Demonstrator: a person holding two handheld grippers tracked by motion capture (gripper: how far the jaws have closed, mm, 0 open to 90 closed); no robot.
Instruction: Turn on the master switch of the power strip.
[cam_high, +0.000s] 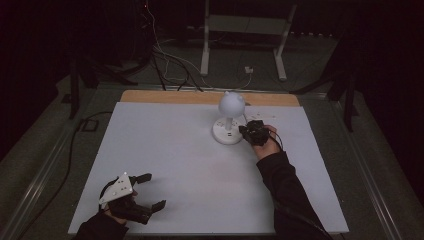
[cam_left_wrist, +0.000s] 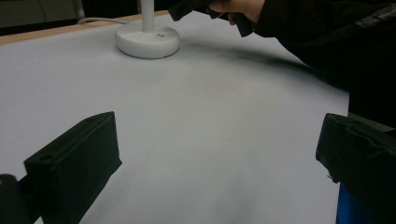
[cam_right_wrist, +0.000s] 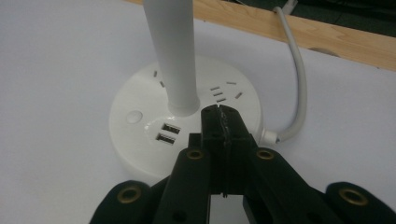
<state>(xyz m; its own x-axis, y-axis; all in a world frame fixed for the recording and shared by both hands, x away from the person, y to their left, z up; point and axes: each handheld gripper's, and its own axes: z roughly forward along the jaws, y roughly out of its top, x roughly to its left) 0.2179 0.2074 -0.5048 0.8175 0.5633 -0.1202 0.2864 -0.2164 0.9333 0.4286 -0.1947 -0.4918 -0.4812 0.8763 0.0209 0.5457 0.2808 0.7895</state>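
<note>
A white desk lamp (cam_high: 229, 120) stands at the far middle of the table, with a round head, a thin stem (cam_right_wrist: 172, 56) and a round base (cam_right_wrist: 140, 135) that carries two USB ports (cam_right_wrist: 167, 132), socket slots and a round button (cam_right_wrist: 134, 116). My right gripper (cam_right_wrist: 219, 112) is shut with nothing between its jaws, its tips over the base right beside the stem. In the high view that right gripper (cam_high: 248, 131) sits at the base's right side. My left gripper (cam_high: 152, 191) rests open near the table's front left corner, far from the lamp base (cam_left_wrist: 147, 41).
The lamp's white cable (cam_right_wrist: 299, 79) curves off the base toward the wooden strip (cam_high: 175, 96) at the table's far edge. The white table surface (cam_high: 175, 155) spreads between the two grippers. A dark sleeve (cam_left_wrist: 322, 37) reaches across on the right. Cables and a metal stand lie on the floor beyond.
</note>
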